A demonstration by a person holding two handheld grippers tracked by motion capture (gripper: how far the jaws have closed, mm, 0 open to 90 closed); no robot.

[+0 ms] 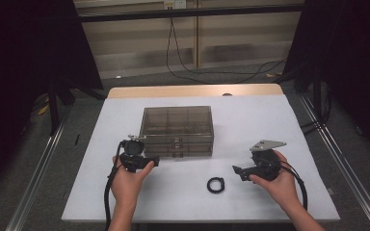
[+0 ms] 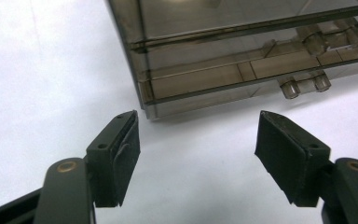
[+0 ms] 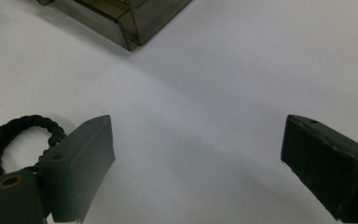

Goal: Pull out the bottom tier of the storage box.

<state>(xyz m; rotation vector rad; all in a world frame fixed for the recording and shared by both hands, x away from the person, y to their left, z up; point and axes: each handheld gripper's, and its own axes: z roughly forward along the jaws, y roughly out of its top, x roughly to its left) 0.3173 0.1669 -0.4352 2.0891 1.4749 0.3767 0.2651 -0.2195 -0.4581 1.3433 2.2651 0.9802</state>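
A smoky, see-through plastic box (image 1: 177, 130) with compartments stands closed in the middle of the white sheet (image 1: 250, 120). A black braided hair tie (image 1: 216, 185) lies flat in front of the box, toward the right. My left gripper (image 1: 154, 161) hovers by the box's near left corner, jaws open and empty. In the left gripper view that gripper (image 2: 198, 144) faces the box's front corner (image 2: 223, 56) and its latches. My right gripper (image 1: 237, 171) is held right of the tie, open. In the right gripper view the tie (image 3: 9, 135) lies just outside the left jaw of this gripper (image 3: 198, 154).
The sheet covers a wooden table whose far edge (image 1: 192, 90) shows bare. Metal rails (image 1: 43, 163) run along both sides on the floor, and black cables (image 1: 212, 72) trail behind the table. Bare white sheet lies all around the box.
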